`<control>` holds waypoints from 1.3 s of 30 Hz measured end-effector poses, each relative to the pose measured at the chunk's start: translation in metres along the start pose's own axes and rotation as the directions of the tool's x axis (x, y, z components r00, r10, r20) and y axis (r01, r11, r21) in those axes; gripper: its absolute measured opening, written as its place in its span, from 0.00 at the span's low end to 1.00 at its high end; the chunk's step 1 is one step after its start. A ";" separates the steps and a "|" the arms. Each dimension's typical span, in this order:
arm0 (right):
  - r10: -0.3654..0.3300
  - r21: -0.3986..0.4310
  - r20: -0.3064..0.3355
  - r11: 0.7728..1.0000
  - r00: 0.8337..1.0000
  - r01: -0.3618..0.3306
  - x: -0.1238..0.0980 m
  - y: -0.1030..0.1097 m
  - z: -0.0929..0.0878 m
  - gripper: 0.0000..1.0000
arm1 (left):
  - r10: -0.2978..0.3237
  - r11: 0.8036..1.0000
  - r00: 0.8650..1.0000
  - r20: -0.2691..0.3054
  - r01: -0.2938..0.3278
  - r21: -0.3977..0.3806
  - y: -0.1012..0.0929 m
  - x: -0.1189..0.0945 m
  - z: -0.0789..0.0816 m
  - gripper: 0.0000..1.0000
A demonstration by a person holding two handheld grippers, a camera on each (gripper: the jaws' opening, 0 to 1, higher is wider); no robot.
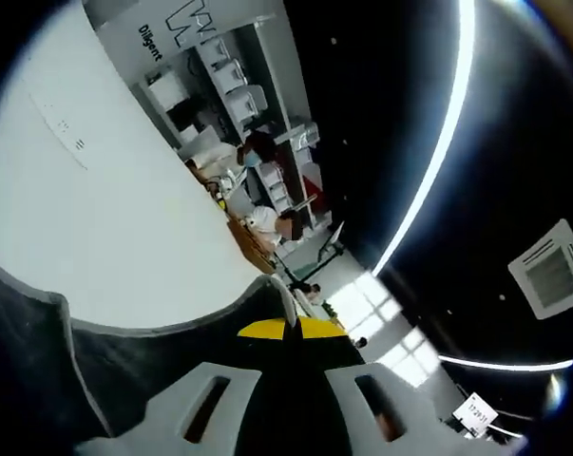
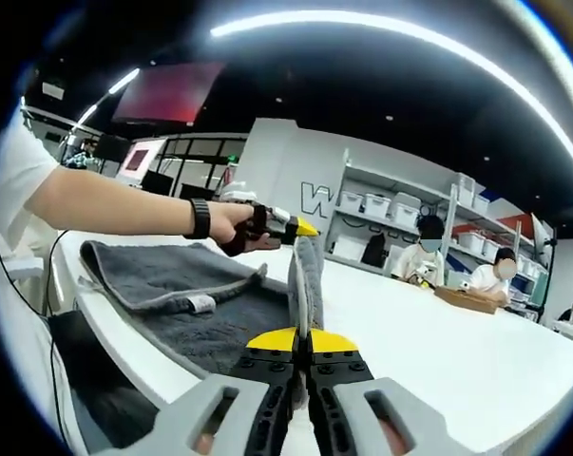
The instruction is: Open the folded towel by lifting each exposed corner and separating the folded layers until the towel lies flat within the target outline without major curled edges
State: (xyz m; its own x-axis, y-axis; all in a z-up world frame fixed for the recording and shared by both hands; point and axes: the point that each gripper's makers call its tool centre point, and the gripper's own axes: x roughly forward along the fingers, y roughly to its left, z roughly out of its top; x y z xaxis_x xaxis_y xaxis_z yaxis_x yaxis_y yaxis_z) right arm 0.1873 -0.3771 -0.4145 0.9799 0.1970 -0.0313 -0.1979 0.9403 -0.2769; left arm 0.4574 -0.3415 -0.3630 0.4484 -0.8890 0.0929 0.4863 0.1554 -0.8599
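A dark grey towel [image 2: 172, 285] lies partly folded on the white table [image 2: 438, 323], with a label tab at its near fold. One strip of its edge stands up off the table. My right gripper [image 2: 302, 339] is shut on the lower end of this strip. A hand holds my left gripper [image 2: 300, 231] shut on the upper end. In the left gripper view the towel [image 1: 39, 370] hangs dark at the lower left, and its pale edge runs into the shut yellow tips of my left gripper [image 1: 286, 328].
The person's bare arm with a black wristband [image 2: 200, 218] reaches in from the left above the towel. The white table [image 1: 105, 209] stretches far behind. Shelves with white bins [image 2: 391, 204] and seated people [image 2: 424, 256] are at the back.
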 end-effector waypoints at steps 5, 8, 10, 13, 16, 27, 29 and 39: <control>-0.006 0.018 -0.001 1.000 1.000 0.006 0.000 -0.002 -0.002 0.00 | -0.004 1.000 1.000 0.016 0.004 0.029 0.000 0.007 0.001 0.00; -0.015 0.020 -0.002 1.000 1.000 0.015 -0.001 -0.004 -0.003 0.00 | -0.014 0.999 1.000 0.021 0.013 0.033 -0.001 0.010 0.001 0.00; -0.036 0.009 -0.004 0.999 0.999 0.036 -0.003 -0.010 -0.005 0.00 | 0.008 0.997 1.000 0.026 -0.010 0.073 0.003 0.017 -0.001 0.00; -0.047 0.023 -0.005 0.999 0.999 0.047 -0.006 -0.015 -0.009 0.00 | 0.030 0.992 0.999 0.021 -0.032 0.121 0.007 0.022 -0.004 0.00; -0.053 0.027 -0.013 0.998 0.998 0.054 -0.006 -0.015 -0.012 0.00 | 0.036 0.985 0.999 0.024 -0.039 0.165 0.010 0.025 -0.007 0.00; -0.092 0.042 -0.045 0.995 0.995 0.094 -0.008 -0.028 -0.027 0.00 | 0.081 0.991 0.997 0.016 -0.082 0.109 0.030 0.032 -0.022 0.00; -0.095 0.054 -0.055 0.994 0.994 0.098 -0.008 -0.033 -0.032 0.00 | 0.081 0.990 0.997 0.010 -0.082 0.114 0.031 0.034 -0.023 0.00; -0.111 0.056 -0.083 0.992 0.990 0.116 -0.009 -0.041 -0.042 0.00 | 0.098 0.992 0.995 -0.006 -0.098 0.077 0.042 0.039 -0.036 0.00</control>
State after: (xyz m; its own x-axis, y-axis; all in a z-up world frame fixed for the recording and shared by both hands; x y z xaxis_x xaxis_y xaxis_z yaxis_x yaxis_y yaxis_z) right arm 0.1872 -0.4288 -0.4433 0.9945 0.0678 -0.0795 -0.0842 0.9708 -0.2247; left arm 0.4685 -0.3855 -0.4133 0.4894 -0.8720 0.0048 0.4965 0.2741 -0.8236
